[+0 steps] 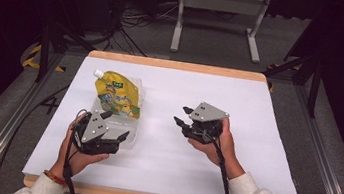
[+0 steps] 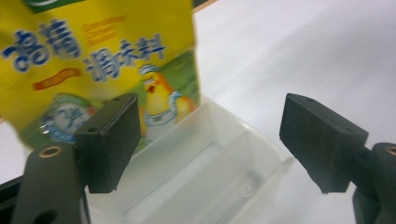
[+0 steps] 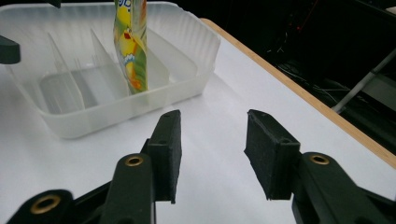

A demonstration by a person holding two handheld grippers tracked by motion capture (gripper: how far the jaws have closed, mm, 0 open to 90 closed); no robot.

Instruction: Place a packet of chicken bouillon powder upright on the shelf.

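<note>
Left gripper (image 1: 116, 129), jaws spread wide with nothing between its pads, sits at the near end of the clear plastic tray (image 1: 130, 139); right gripper (image 1: 182, 116), jaws apart and likewise empty, hovers over the bare white surface (image 1: 238, 111), well apart from the tray. Yellow spouted pouch (image 1: 119, 95) stands slotted upright in the tray, its white cap (image 1: 98, 73) pointing toward the far left corner. In the right gripper view the pouch (image 3: 131, 44) appears edge-on, thin and slightly creased, leaning between translucent dividers (image 3: 105, 60). Principal risk, as judged from this arrangement: the pouch is a soft, glossy film bag that rests on a narrow base, so a brush from the left gripper's nearer pad (image 2: 112, 140) could tip it flat or out of its slot. The tray is light, thin-walled and ribbed at its rim (image 3: 198, 35), and sits on a smooth sheet; a nudge against its wall would probably slide it. Pads are matte black foam-like blocks with squared edges.
</note>
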